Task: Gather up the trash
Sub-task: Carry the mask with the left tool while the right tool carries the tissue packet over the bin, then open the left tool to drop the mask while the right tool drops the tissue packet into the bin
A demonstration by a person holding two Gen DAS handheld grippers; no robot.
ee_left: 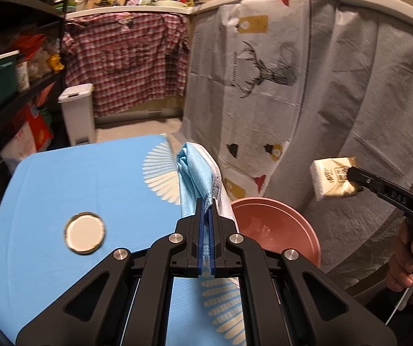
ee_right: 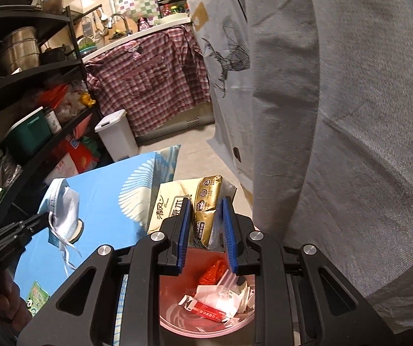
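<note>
My left gripper (ee_left: 205, 206) is shut on a blue face mask (ee_left: 197, 170) and holds it up above the blue table (ee_left: 91, 178); the mask also shows in the right wrist view (ee_right: 63, 204). My right gripper (ee_right: 206, 216) is shut on a cream and gold tissue pack (ee_right: 194, 201) and holds it above the pink bin (ee_right: 177, 320), which holds several wrappers. In the left wrist view the tissue pack (ee_left: 332, 180) hangs to the right of the pink bin (ee_left: 278, 227). A round jar lid (ee_left: 84, 234) lies on the table.
A white pedal bin (ee_left: 78, 112) stands on the floor behind the table. Black shelves (ee_right: 33, 72) with pots and boxes fill the left. A grey cloth-covered counter (ee_left: 336, 86) rises on the right. A green packet (ee_right: 37, 300) lies on the table's near edge.
</note>
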